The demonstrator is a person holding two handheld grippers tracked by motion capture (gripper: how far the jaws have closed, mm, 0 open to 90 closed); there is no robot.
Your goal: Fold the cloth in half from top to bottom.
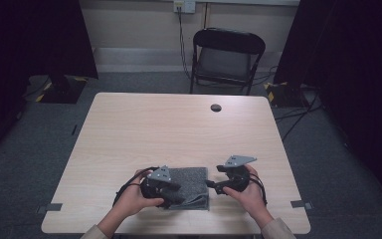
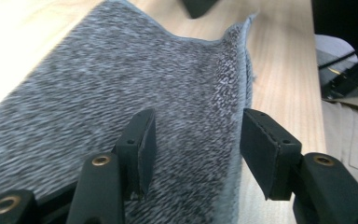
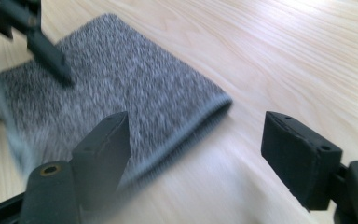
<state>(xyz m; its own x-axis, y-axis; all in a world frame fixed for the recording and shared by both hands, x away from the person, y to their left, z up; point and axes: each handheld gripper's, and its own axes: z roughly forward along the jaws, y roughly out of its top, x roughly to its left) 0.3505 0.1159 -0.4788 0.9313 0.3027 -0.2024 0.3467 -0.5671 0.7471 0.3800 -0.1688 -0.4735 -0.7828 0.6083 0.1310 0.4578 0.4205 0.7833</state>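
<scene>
a folded grey cloth (image 1: 191, 185) lies flat on the wooden table (image 1: 179, 129), at its near edge and about midway between left and right, just in front of the person. both hands come in from the near side, one at each end of the cloth, which looks like a setup for working it with two tools at once.

the left gripper (image 1: 171, 194) sits over the cloth's left part, low on the fabric. in the left gripper view its jaws stand apart, and the cloth's near edge (image 2: 242, 93) rises in a slight ridge and runs between them; no pad is pressing on it. that placement suggests the edge is being lined up for a pinch, though this is only a judgement.

the right gripper (image 1: 213, 185) hovers at the cloth's right edge, its tips just beside or touching the fabric; which one cannot be told. in the right gripper view its jaws are wide apart, with the folded edge (image 3: 200, 119) and bare table between them, nothing held.

a black folding chair (image 1: 226, 57) stands beyond the far side of the table, and a small dark round cap (image 1: 216, 107) sits in the tabletop near the far edge.
</scene>
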